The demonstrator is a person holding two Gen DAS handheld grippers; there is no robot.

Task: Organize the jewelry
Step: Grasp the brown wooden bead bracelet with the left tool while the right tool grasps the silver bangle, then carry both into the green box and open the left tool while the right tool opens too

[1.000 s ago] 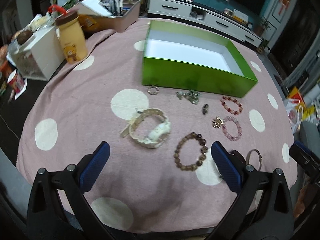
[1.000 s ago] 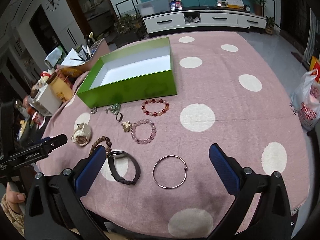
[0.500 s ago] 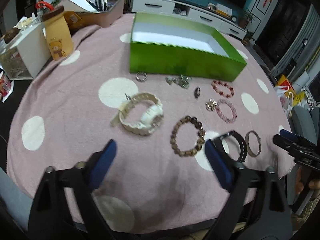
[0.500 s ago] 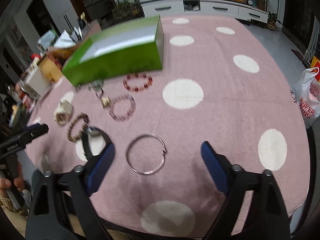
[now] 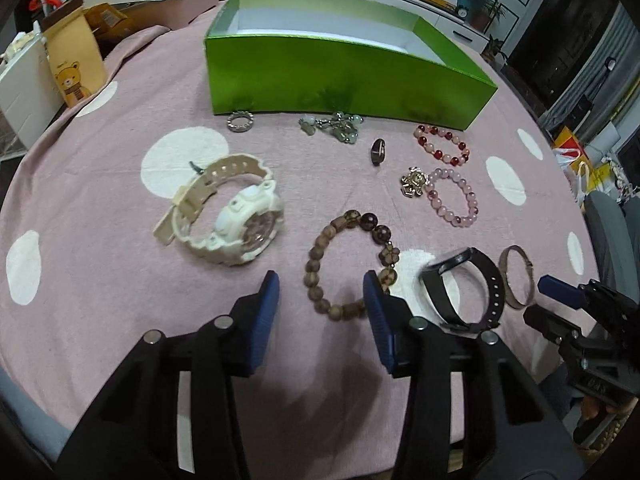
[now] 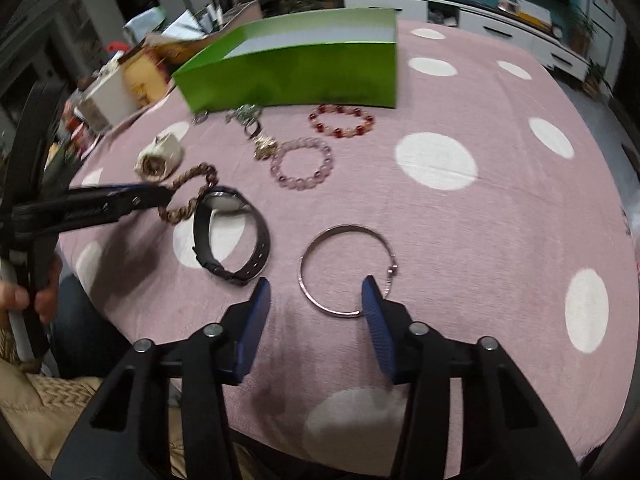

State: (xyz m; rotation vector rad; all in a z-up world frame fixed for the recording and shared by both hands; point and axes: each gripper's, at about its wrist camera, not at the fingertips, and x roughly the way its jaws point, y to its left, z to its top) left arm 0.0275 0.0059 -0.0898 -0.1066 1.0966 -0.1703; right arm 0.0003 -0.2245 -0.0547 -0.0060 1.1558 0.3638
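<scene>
Still: green box [image 5: 344, 76], no jewelry inside

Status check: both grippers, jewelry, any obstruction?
Left gripper closing around brown wooden bead bracelet. Right gripper closing around thin silver bangle. Neither gripped. Green box unobstructed.

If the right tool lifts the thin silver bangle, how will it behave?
The silver bangle looks like thin rigid wire, so it probably keeps its shape and feels light. Its smooth metal may slip between the right tool's pads. Lying flat, it offers little edge to catch.
</scene>
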